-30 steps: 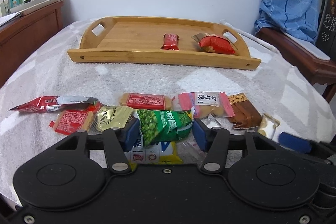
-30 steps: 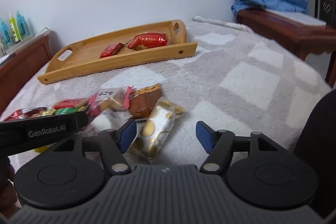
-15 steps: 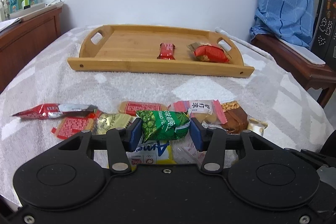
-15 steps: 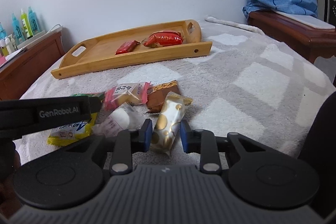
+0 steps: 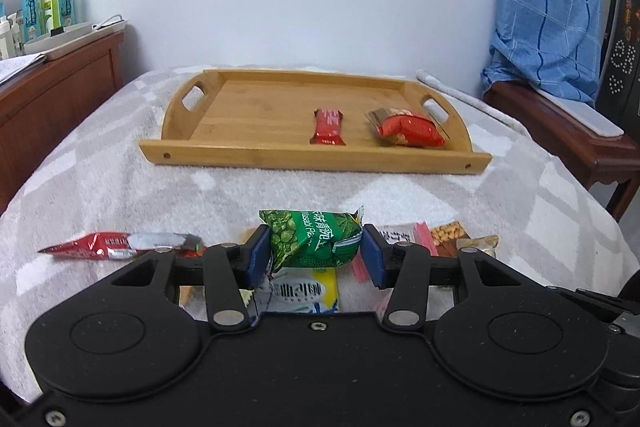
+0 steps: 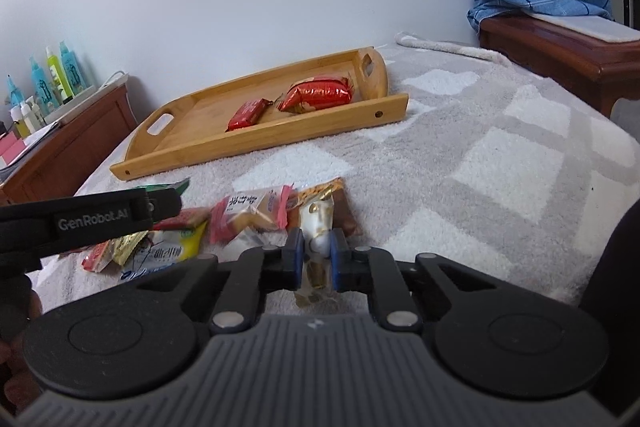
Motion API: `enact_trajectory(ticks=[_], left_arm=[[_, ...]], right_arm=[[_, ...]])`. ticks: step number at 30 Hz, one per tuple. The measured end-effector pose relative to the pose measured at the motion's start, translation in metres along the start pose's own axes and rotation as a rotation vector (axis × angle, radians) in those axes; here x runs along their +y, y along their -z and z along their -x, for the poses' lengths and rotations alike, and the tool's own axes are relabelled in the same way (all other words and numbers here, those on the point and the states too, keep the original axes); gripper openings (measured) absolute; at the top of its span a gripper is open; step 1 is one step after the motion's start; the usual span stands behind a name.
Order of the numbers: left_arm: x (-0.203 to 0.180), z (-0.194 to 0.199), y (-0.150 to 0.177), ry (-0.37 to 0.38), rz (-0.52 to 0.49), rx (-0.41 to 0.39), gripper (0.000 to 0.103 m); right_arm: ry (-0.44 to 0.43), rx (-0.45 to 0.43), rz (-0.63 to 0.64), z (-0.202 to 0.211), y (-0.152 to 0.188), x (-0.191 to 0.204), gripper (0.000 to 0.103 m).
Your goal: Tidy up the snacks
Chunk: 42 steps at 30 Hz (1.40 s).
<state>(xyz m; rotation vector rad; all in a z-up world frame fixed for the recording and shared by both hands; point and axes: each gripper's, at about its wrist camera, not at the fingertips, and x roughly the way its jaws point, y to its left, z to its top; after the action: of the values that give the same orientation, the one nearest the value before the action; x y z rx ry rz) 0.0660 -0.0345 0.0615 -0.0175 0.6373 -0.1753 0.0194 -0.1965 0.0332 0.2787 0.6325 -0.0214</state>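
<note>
Two snacks are already lodged in the wooden tray (image 5: 240,157) at the far edge of the blanket-covered bed (image 5: 520,195): a small red bar (image 5: 328,126) and, just beside it toward the tray's right handle, a larger red packet (image 5: 410,128). The rest of the tray floor is bare. Two more packets are caught at the near edge of the bed. The jaws of the left gripper (image 5: 316,253) are clamped on a green wasabi-pea packet (image 5: 312,237), which is held clear of the pile beneath it, and the jaws of the right gripper (image 6: 317,259), which have just been closing, are drawn together on a white and gold packet (image 6: 319,227), pinched upright between the pads. A loose heap is left on the blanket near the front edge, well apart from the tray: a long red and silver packet (image 5: 120,245) to the left, a yellow and white sachet (image 5: 304,291) under the green one, a pink-ended packet (image 6: 250,213), a brown peanut bar (image 5: 450,233) and a few smaller red and gold wrappers (image 6: 120,247) partly hidden by the left gripper's body. By this showing the sorting is judged to be in its early part, with two items placed, two in hand and not yet carried across, and at least half a dozen still to be fetched.
</note>
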Motion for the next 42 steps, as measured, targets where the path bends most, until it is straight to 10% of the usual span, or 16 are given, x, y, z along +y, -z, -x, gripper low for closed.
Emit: enact_trajectory(ticks=[3,14,18,23,28,42], left_arm=[[0.002,0.0,0.0,-0.004,0.007,-0.001,0.046],[0.004,-0.003,0.007,-0.005,0.017,0.014,0.046],[0.006,-0.003,0.006,-0.009,0.018,0.008,0.046],[0.008,-0.005,0.006,-0.013,0.024,0.009,0.046],[0.009,-0.006,0.005,-0.013,0.025,0.007,0.046],[0.013,-0.017,-0.032,0.004,0.017,-0.024,0.045]], right_arm=[[0.011,0.013,0.008,-0.003,0.001,0.001,0.039],[0.073,0.055,0.054,-0.015,0.008,0.008,0.048],[0.105,0.025,0.049,-0.009,0.008,0.005,0.066],[0.111,0.02,0.036,-0.007,0.007,0.001,0.066],[0.073,0.044,0.068,-0.011,0.007,0.008,0.027],[-0.029,0.023,-0.041,-0.016,-0.047,-0.016,0.026]])
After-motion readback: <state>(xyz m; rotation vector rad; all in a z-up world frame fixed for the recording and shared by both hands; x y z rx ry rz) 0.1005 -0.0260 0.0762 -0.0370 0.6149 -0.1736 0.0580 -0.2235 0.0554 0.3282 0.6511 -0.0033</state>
